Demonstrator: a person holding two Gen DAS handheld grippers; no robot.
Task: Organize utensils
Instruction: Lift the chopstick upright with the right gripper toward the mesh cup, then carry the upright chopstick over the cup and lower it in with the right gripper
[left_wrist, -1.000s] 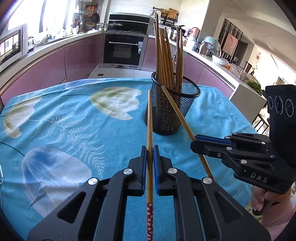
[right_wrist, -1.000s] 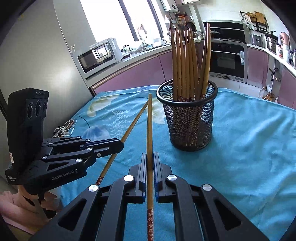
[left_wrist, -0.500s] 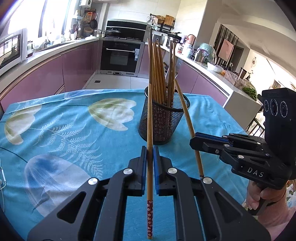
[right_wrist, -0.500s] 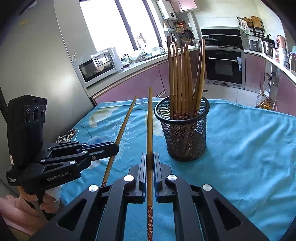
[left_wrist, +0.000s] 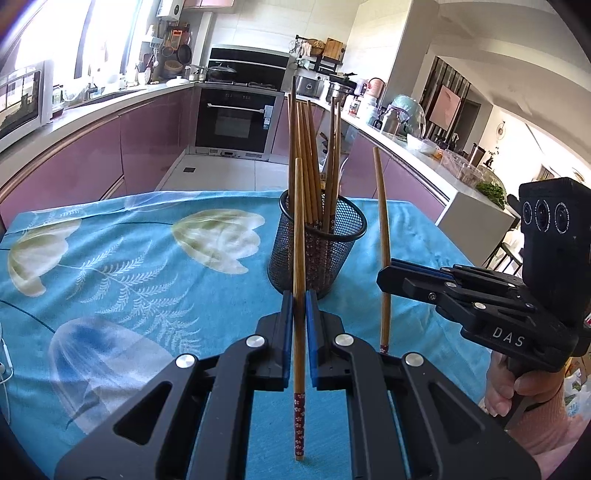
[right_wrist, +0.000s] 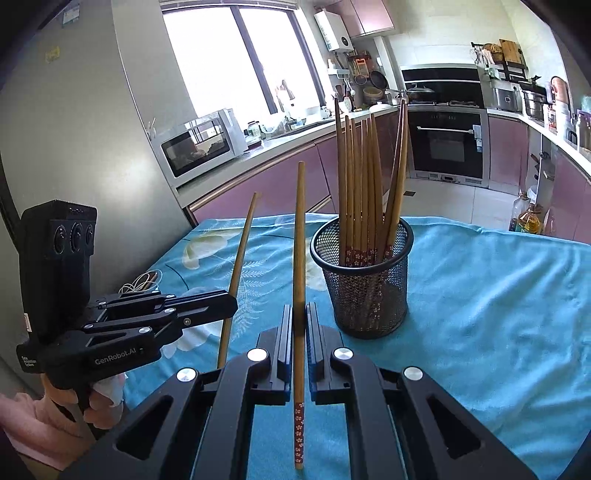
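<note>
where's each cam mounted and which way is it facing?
Left wrist: on left hand-held gripper, looking down-forward at mesh holder; right hand-held gripper and hand show.
Right wrist: on right hand-held gripper, same aim, holder; left one at frame left.
Shared: holder, blue tablecloth, both chopsticks.

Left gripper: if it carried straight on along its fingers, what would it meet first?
Probably the mesh holder, just ahead of the left gripper; the chopstick it clamps would likely touch its rim or wall first, though depth is uncertain.
</note>
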